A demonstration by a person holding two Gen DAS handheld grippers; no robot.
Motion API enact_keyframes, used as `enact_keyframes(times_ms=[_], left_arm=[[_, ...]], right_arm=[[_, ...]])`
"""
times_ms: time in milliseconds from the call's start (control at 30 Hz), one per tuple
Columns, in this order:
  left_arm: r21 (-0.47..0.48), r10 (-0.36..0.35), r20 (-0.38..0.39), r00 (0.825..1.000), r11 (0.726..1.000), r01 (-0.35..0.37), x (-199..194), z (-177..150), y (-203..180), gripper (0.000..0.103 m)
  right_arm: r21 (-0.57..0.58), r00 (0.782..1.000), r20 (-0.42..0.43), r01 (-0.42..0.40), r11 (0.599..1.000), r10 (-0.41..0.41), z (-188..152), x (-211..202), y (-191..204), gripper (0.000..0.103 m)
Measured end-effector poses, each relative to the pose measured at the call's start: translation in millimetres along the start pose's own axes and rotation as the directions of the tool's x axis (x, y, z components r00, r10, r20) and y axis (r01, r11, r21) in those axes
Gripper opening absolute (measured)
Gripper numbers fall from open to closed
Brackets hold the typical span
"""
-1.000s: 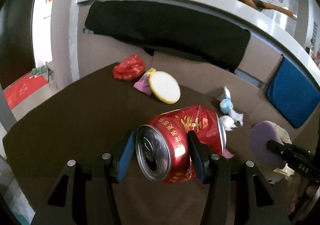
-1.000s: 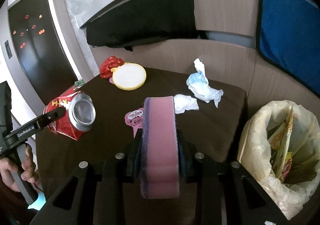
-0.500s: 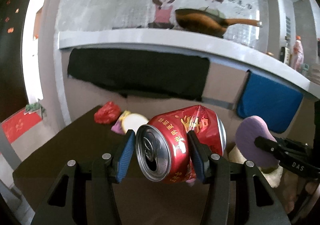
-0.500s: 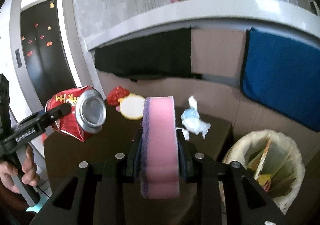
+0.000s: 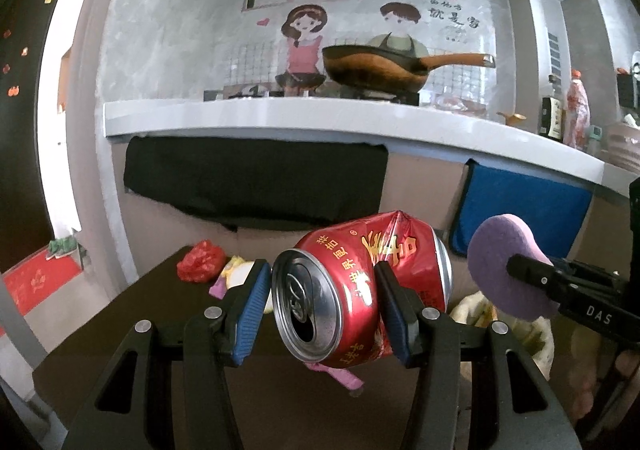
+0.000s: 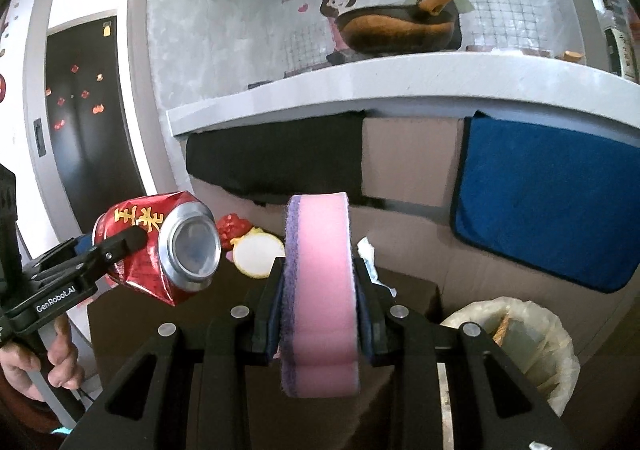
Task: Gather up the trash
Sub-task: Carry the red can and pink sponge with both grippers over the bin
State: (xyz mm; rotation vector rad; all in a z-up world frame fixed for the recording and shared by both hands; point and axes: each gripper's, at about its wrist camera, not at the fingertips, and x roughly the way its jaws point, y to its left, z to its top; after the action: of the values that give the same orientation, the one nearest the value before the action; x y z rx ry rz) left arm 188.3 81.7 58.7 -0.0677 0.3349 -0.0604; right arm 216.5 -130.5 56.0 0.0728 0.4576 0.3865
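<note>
Can [image 5: 360,290], dented, is clamped sideways in the left gripper [image 5: 320,304] fingers, off the bench [image 5: 120,330]. Sponge [image 6: 318,290] stands on edge, pinched narrow in the right gripper [image 6: 318,306]. Both are held aloft; next is probably the bag [image 6: 552,338], at 4 o'clock from the sponge. Advice: carry each over the bag mouth before letting go, can first, keep the hands apart. Only the right view shows the open bag and the hand [image 6: 28,366]; only the left shows the can's open top.

Black left hand-held gripper [image 5: 322,304], blue pads [image 5: 253,310], silver screws, white "GenRobot.AI" lettering
</note>
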Motion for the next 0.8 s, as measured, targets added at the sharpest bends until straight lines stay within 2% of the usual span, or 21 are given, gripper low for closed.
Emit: enact_keyframes(times_ms=[200, 267, 367, 600, 800], left_arm=[[0.023, -0.048, 0.070, 0.996, 0.999, 0.047, -4.3, 30.4, -30.2, 0.053], [0.046, -0.067, 0.112, 0.991, 0.997, 0.062, -6.7, 44.3, -47.7, 0.053], [0.063, -0.105, 0.134, 0.985, 0.993, 0.097, -5.7, 57.9, -70.5, 0.053], [0.103, -0.191, 0.143, 0.971, 0.979, 0.177, 0.0, 67.2, -128.1, 0.053], [0.132, -0.249, 0.103, 0.963, 0.963, 0.235, 15.4, 59.2, -172.6, 0.054]], right_arm=[[-0.011, 0.997, 0.064, 0.046, 0.999, -0.045, 18.1, -27.0, -7.7, 0.028], [-0.008, 0.992, 0.100, 0.075, 0.997, -0.074, 28.4, -42.7, -16.1, 0.028], [0.000, 0.983, 0.140, 0.117, 0.993, -0.116, 40.4, -65.3, -31.0, 0.028], [0.004, 0.957, 0.188, 0.223, 0.975, -0.220, 49.9, -107.0, -67.1, 0.028], [0.020, 0.942, 0.188, 0.279, 0.960, -0.277, 40.7, -123.9, -98.0, 0.028]])
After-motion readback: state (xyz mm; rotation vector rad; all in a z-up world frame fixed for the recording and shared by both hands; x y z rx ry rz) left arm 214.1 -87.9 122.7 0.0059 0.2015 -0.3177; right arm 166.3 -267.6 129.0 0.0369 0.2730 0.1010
